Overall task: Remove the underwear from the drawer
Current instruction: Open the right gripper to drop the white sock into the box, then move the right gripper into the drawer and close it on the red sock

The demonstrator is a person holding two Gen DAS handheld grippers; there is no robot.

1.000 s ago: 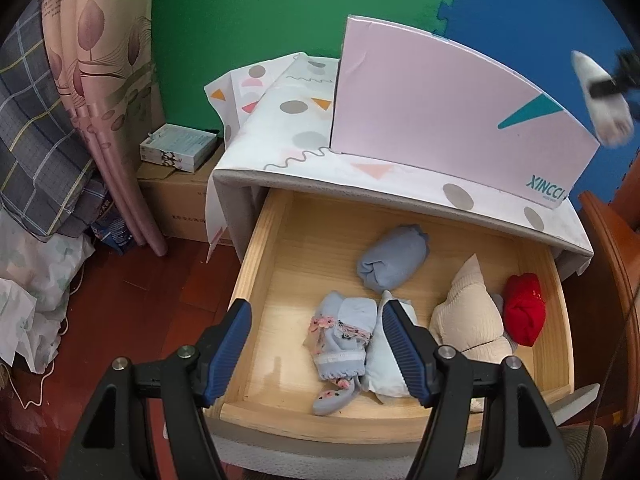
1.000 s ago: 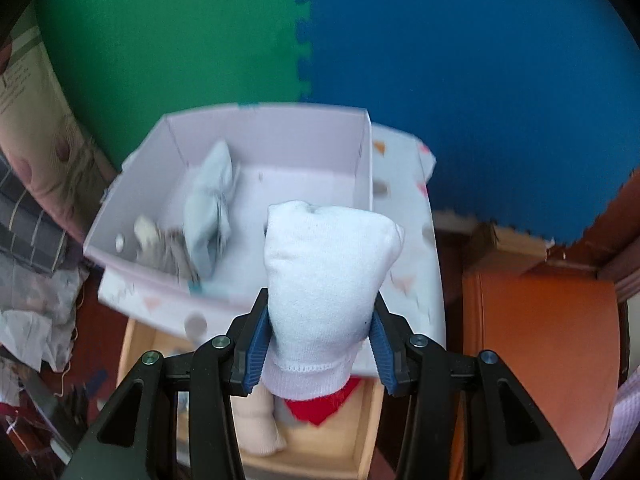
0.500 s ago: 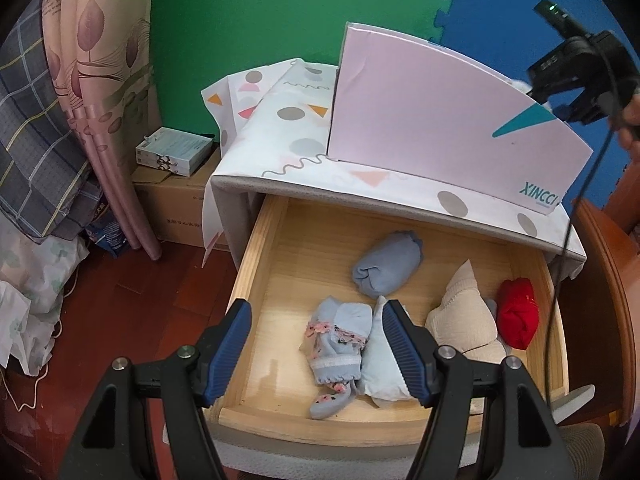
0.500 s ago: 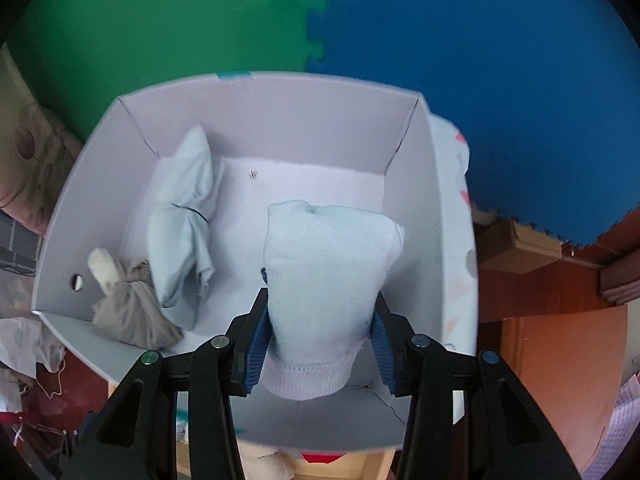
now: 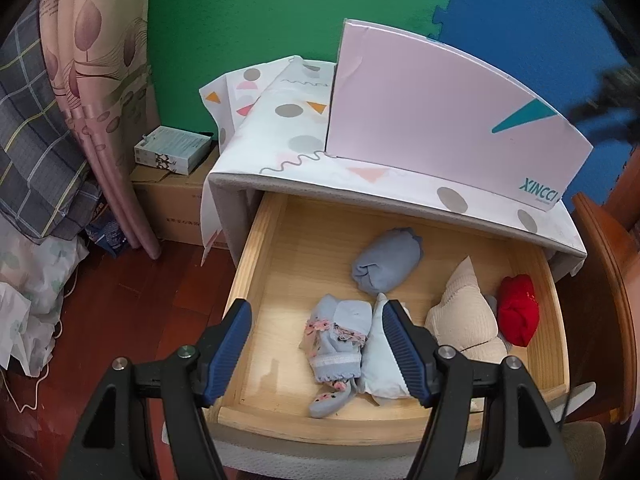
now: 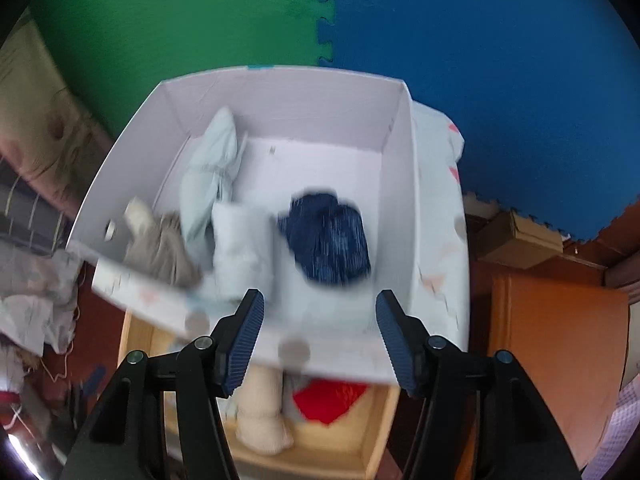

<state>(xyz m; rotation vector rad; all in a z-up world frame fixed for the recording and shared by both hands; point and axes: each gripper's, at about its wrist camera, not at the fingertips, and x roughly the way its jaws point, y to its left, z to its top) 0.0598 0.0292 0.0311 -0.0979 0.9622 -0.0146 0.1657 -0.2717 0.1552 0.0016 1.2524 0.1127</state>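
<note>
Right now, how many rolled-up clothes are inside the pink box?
4, all in the pink box: a grey-beige bundle at left, a long pale-blue one, a white roll mid-front, a dark-blue one right. The blurry picture may hide more.

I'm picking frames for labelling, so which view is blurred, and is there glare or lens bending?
Right wrist view: motion-smeared across the pink box and the clothes inside; only the right gripper, jaws opening with nothing between, stays crisp. Left wrist view: sharp on the drawer, faint sheen on its wooden floor, a dark smear at the upper right. Both views: fisheye bending, dark corners.
</note>
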